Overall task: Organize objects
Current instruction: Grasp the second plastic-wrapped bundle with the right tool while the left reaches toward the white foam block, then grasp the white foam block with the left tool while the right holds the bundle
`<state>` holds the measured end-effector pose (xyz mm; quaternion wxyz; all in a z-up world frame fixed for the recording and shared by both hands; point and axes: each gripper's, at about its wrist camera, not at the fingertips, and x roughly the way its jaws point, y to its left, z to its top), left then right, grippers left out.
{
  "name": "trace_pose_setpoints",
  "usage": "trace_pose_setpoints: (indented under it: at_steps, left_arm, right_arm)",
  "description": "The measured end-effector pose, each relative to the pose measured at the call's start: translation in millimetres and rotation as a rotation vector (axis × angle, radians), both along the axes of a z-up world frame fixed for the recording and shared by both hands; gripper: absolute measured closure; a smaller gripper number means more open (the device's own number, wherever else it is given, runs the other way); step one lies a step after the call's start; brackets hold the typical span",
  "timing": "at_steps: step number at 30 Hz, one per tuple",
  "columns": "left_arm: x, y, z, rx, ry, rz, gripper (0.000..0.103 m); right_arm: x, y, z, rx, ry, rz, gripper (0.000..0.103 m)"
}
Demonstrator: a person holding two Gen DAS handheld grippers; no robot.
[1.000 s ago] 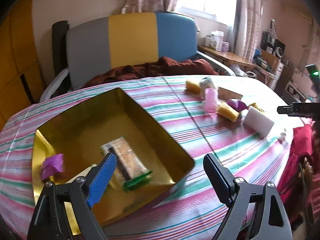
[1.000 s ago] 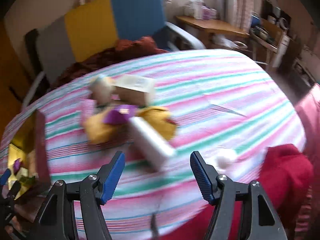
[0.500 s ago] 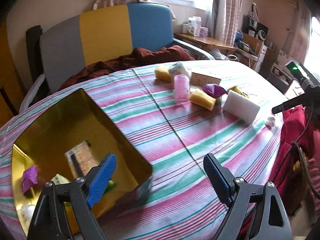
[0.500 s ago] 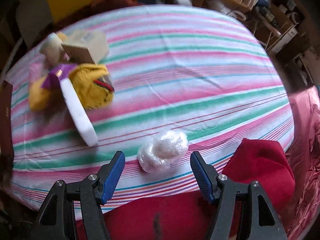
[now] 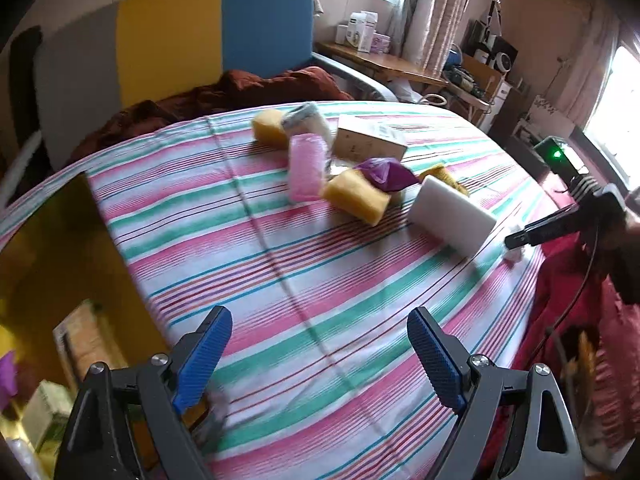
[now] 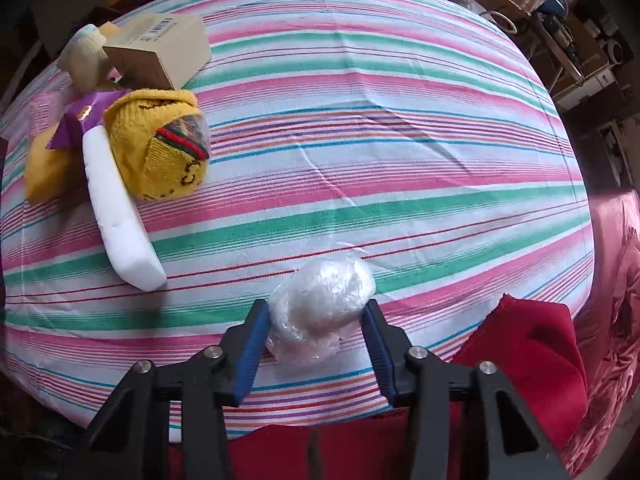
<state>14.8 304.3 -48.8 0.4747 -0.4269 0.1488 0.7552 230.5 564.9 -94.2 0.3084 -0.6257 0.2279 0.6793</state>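
Note:
A white plastic-wrapped ball (image 6: pixel 324 304) lies on the striped tablecloth (image 6: pixel 380 140) near its front edge. My right gripper (image 6: pixel 316 316) points down over it, jaws closing, and both blue pads touch the ball's sides. In the left wrist view my left gripper (image 5: pixel 320 344) hangs open over bare cloth, beside the gold box (image 5: pixel 60 240) at the left. That box holds a snack packet (image 5: pixel 84 340) and a purple wrapper (image 5: pixel 8 376). Farther off lie a pink sponge (image 5: pixel 306 166), a yellow sponge (image 5: pixel 356 196), a white foam block (image 5: pixel 452 216) and a cardboard box (image 5: pixel 368 140).
A yellow sock (image 6: pixel 160 144) and a purple wrapper (image 6: pixel 80 116) sit by the white foam block (image 6: pixel 116 216). Red cloth (image 6: pixel 528 344) hangs at the table's near edge. A grey, yellow and blue chair (image 5: pixel 172 36) stands behind the table.
My right gripper came down over the white ball and its jaws closed onto it. The left gripper swung right, away from the gold box toward the middle of the cloth, still open.

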Motion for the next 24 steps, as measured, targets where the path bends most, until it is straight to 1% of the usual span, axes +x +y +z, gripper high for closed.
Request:
trace_pose_setpoints:
  at_steps: [2,7,9,12,16,19,24]
  left_arm:
    - [0,9,1,0.01,-0.026,-0.024,0.015]
    - [3,48,4,0.052,-0.11,-0.108,0.015]
    - [6,60,3,0.052,-0.135,-0.129,0.015]
    - [11,87,-3,0.037,-0.195,-0.157,0.015]
    - [15,115,-7,0.032,-0.232,-0.165,0.015]
    - [17,140,-9,0.013,-0.254,-0.151,0.015]
    - [18,180,-9,0.002,-0.234,-0.119,0.015]
  right_arm:
    - [3,0,3,0.013,0.022,-0.009,0.06]
    - [17,0,13,0.029,0.129,-0.063,0.06]
    - [22,1,17,0.028,0.178,-0.081,0.06]
    - [28,2,19,0.013,0.237,-0.101,0.06]
    - [26,0,23,0.001,0.312,-0.119,0.06]
    - [25,1,22,0.001,0.343,-0.125,0.06]
    - [26,10,22,-0.006,0.381,-0.127,0.06]
